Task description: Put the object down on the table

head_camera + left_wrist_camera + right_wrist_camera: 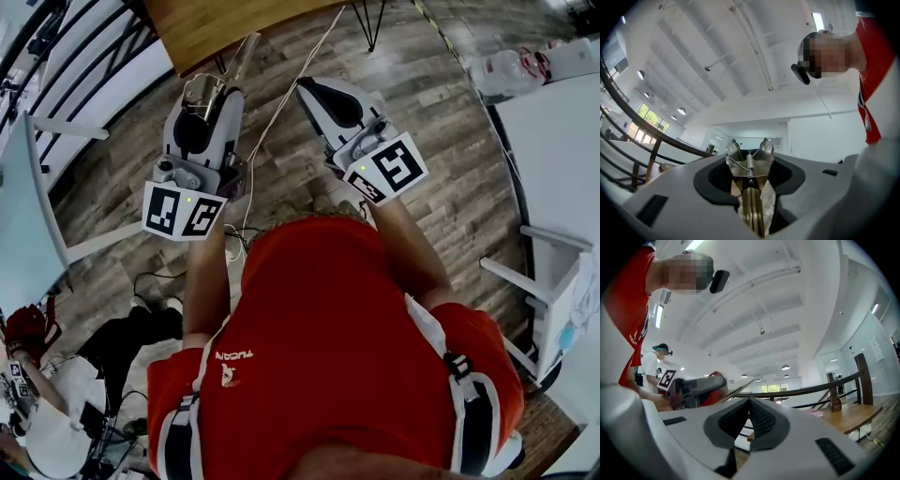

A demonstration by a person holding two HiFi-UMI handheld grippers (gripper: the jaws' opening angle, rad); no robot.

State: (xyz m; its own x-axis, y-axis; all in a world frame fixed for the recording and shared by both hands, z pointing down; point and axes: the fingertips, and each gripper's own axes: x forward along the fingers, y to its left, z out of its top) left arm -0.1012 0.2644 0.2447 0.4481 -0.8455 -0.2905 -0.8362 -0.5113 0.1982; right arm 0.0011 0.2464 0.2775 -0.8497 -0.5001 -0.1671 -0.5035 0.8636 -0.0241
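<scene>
My left gripper point(208, 101) is shut on metal spring tongs point(217, 82), whose shiny end sticks out past the jaws toward the wooden table point(234, 23). In the left gripper view the tongs point(750, 161) sit between the dark pads point(780, 176), with the spring and two arms pointing up at the ceiling. My right gripper point(317, 92) is held beside it, shut and with nothing in it. Its ribbed pads point(761, 420) meet at the tips of the right gripper point(749, 401). Both grippers are in the air above the wood floor, short of the table.
A white table point(562, 131) with a plastic bottle point(506, 70) near it stands at the right, a white stool point(553, 281) below it. A cable point(291, 94) runs over the floor. Another person point(56, 412) is at the lower left. A railing point(825, 387) crosses the right gripper view.
</scene>
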